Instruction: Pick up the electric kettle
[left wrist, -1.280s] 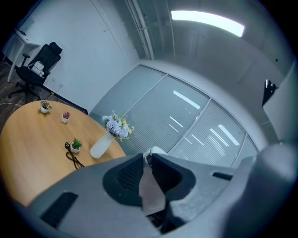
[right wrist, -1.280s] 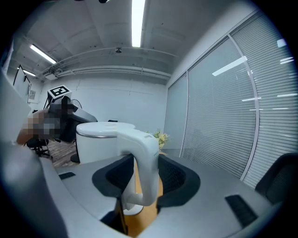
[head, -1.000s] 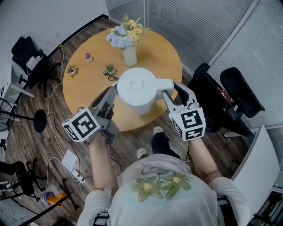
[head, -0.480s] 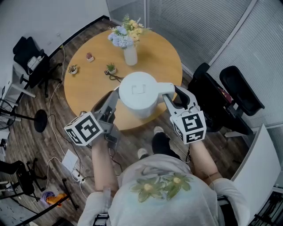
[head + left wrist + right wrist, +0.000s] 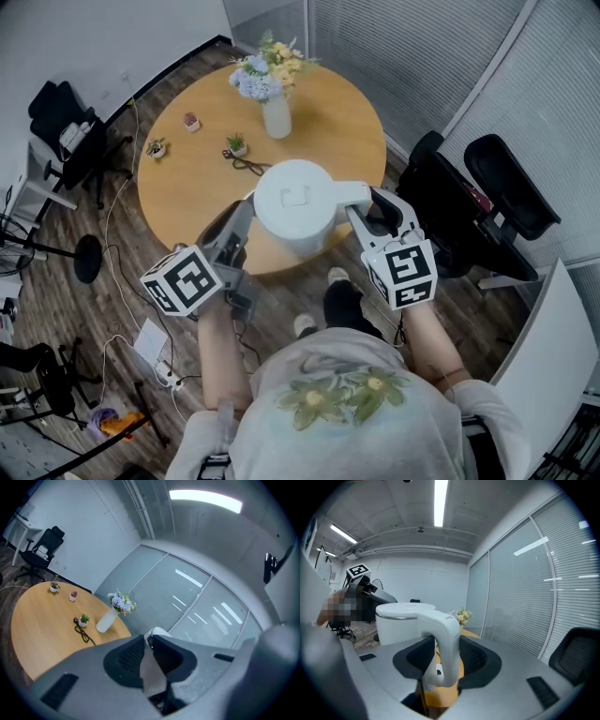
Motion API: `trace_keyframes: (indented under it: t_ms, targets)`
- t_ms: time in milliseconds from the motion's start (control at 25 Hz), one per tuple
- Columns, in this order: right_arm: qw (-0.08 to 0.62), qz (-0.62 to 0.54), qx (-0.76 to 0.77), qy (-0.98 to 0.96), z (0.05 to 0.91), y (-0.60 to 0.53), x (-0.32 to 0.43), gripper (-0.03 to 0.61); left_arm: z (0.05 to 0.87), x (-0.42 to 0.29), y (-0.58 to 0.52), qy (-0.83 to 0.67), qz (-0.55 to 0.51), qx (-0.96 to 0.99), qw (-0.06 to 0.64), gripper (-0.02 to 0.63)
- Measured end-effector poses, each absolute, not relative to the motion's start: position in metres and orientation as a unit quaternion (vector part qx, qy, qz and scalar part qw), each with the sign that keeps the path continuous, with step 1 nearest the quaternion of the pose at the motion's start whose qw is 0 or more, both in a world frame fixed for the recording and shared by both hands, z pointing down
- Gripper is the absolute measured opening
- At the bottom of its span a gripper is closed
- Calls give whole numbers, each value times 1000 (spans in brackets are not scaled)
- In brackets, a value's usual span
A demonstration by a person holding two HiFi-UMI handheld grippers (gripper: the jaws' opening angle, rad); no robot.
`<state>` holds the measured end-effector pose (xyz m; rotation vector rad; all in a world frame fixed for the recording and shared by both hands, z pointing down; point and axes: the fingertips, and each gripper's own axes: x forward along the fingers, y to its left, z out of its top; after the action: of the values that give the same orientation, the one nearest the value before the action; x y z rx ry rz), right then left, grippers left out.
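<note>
Right gripper view: claw point(image 5: 444, 641) on handle point(image 5: 440, 618)

The electric kettle point(image 5: 298, 208) is white, the table point(image 5: 187, 178) tan wood, left tool point(image 5: 242, 211) and right tool point(image 5: 367, 204) grey with black-and-white cubes point(image 5: 183, 279).

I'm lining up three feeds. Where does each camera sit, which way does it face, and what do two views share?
Head view: on the person's head, steeply down at table, kettle, left gripper, right gripper; arms, torso show.
Left gripper view: on the left gripper, along its fingers across the table toward the vase.
Right gripper view: on the right gripper, along fingers clasping the kettle's handle.
Shared: head and left gripper views both show vase and table.
</note>
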<state>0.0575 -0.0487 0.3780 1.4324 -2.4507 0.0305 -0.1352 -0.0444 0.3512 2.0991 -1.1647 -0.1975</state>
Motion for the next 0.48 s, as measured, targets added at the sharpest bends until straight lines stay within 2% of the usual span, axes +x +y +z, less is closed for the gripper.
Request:
trace_keyframes:
  t_ms: [480]
  targets:
    - [155, 15, 506, -849, 384, -35, 59, 181, 361, -135, -33, -445, -64, 815, 365, 61]
